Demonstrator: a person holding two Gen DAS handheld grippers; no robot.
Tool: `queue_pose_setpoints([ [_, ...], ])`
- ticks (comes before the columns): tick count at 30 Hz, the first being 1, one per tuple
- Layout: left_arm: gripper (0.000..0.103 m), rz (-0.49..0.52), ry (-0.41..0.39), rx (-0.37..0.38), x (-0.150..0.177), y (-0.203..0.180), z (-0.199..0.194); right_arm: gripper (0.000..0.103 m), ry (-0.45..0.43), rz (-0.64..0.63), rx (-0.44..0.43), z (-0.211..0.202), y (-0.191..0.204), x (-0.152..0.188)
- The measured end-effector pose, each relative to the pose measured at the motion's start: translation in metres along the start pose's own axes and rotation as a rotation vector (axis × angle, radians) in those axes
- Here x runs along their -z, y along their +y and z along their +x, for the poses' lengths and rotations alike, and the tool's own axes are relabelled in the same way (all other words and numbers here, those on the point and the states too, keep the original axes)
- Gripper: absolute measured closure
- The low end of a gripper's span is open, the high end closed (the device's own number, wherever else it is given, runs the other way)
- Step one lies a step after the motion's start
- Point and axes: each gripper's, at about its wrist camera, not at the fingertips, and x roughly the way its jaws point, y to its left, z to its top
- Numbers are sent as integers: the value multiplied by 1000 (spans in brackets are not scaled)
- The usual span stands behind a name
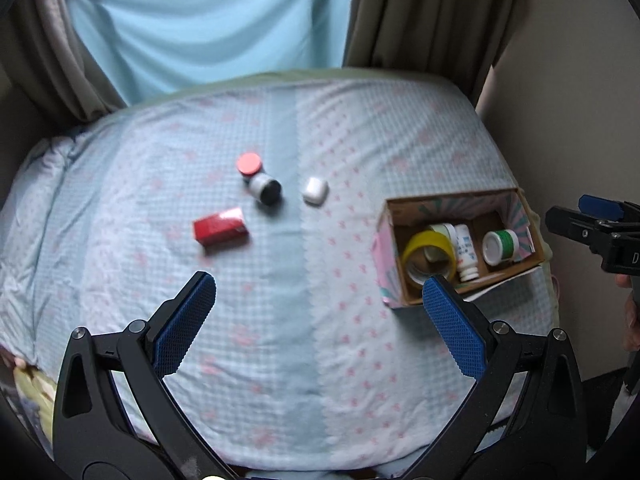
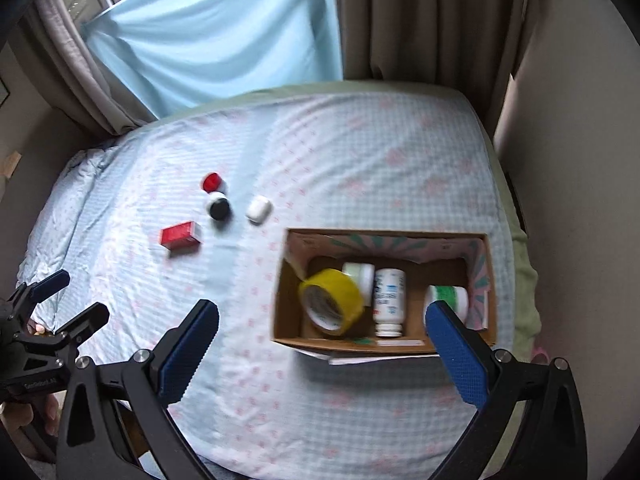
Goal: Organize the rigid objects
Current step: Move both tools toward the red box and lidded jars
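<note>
A cardboard box (image 1: 390, 240) (image 2: 280, 308) sits on the bed at the right. It holds a yellow tape roll (image 1: 424, 244) (image 2: 336, 292), a white pill bottle (image 1: 466, 250) (image 2: 388, 300), a green-banded jar (image 1: 500, 245) (image 2: 448, 296) and a small white jar (image 2: 360, 274). Loose on the bed lie a red box (image 1: 219, 226) (image 2: 180, 234), a red-capped jar (image 1: 249, 164) (image 2: 212, 182), a black-capped jar (image 1: 266, 189) (image 2: 218, 207) and a white case (image 1: 315, 191) (image 2: 258, 209). My left gripper (image 1: 320, 290) (image 2: 80, 300) is open and empty. My right gripper (image 2: 322, 312) (image 1: 580, 216) is open and empty above the box's near edge.
The bed (image 1: 280, 340) carries a light blue checked sheet with pink marks. A blue cloth (image 1: 208, 24) and brown curtains (image 1: 432, 12) hang behind it. A wall (image 1: 580, 80) stands at the right.
</note>
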Motion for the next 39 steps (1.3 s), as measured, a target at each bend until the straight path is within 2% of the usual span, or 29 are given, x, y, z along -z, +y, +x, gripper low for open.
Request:
queue_pose_setpoints([
  [7,0,77,-38,-24,-3,54,-15,0,-26,-19,29,-2,73,-3],
  [11,0,72,-20,54,-5,96,-11,0,-31,-18,47,6,116,-8],
  [14,0,61,-16,81,-8,130,-6,0,-39,-15,48,11,142,-14],
  [18,0,112,67,68,-19,167,17,0,-40,-2,53,26,176,-25],
  [24,0,236,97,111,-39,205,58,0,-13,-30,63,64,210,-44],
  [27,0,264,127,173,-53,218,84,0,-1,-67,68,84,216,-51],
  [30,0,324,147,187,-65,219,116,0,-12,-137,48,110,217,-62],
  [34,0,500,195,169,-73,206,173,0,-41,-253,40,150,212,-73],
  [39,6,698,283,199,-70,179,240,0,-41,-273,-14,222,195,-82],
])
